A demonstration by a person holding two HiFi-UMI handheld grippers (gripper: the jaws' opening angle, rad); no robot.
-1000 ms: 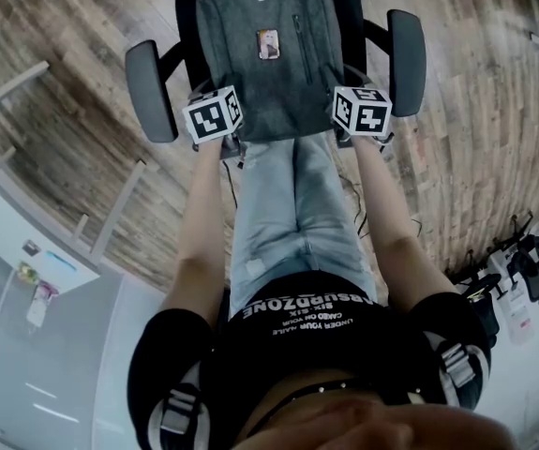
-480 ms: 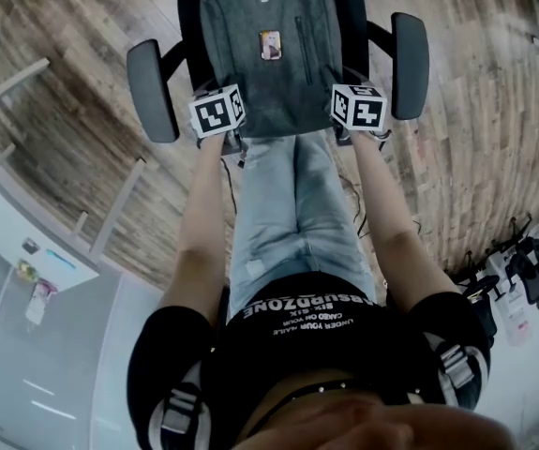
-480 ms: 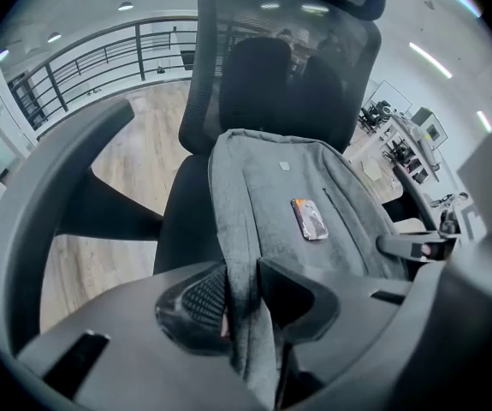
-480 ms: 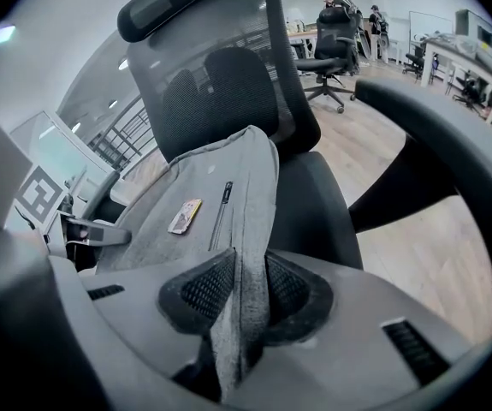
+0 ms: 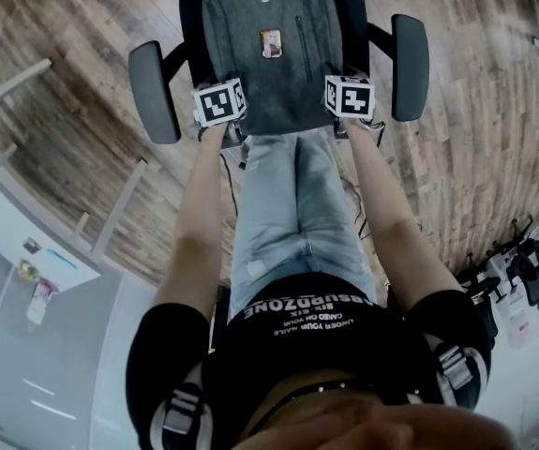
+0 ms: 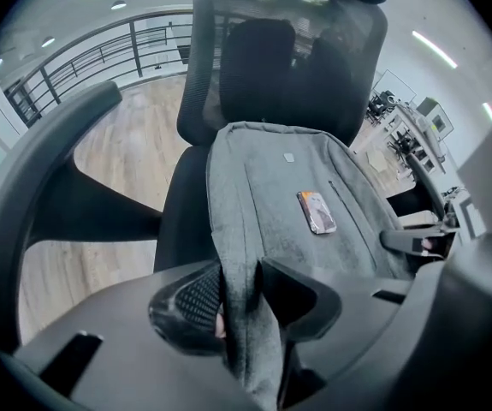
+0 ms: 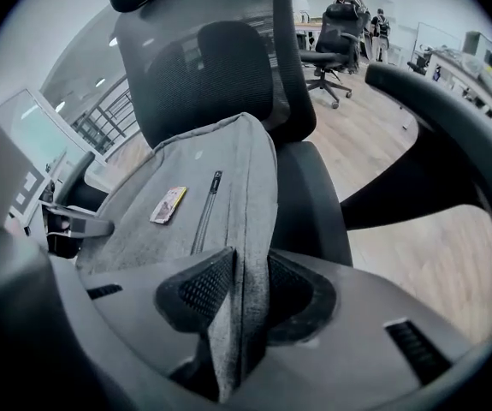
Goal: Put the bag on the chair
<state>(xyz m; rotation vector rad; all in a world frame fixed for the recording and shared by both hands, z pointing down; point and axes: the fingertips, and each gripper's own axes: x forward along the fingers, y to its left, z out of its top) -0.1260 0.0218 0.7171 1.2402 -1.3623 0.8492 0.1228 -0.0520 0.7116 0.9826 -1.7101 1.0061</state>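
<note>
A grey backpack [image 5: 269, 73] lies on the seat and against the back of a black office chair [image 5: 152, 92]. My left gripper [image 5: 220, 111] is at the bag's near left corner and my right gripper [image 5: 349, 101] at its near right corner. In the left gripper view a fold of the bag [image 6: 288, 204] stands between the jaws of the left gripper [image 6: 241, 294]; the jaws are opening and the fabric still touches the pads. The right gripper [image 7: 247, 285] likewise has the bag's [image 7: 203, 178] edge between its opening jaws. The chair's mesh backrest [image 6: 263, 67] rises behind.
The person's legs [image 5: 292, 204] stand right before the seat, between the two armrests [image 5: 408, 52]. Wood floor lies around. A white partition [image 5: 25, 251] runs at the left and equipment [image 5: 531, 270] sits on the floor at the right. Another office chair [image 7: 331, 41] stands farther off.
Both grippers have shifted a little forward toward the chair and slightly inward. The bag stays on the seat.
</note>
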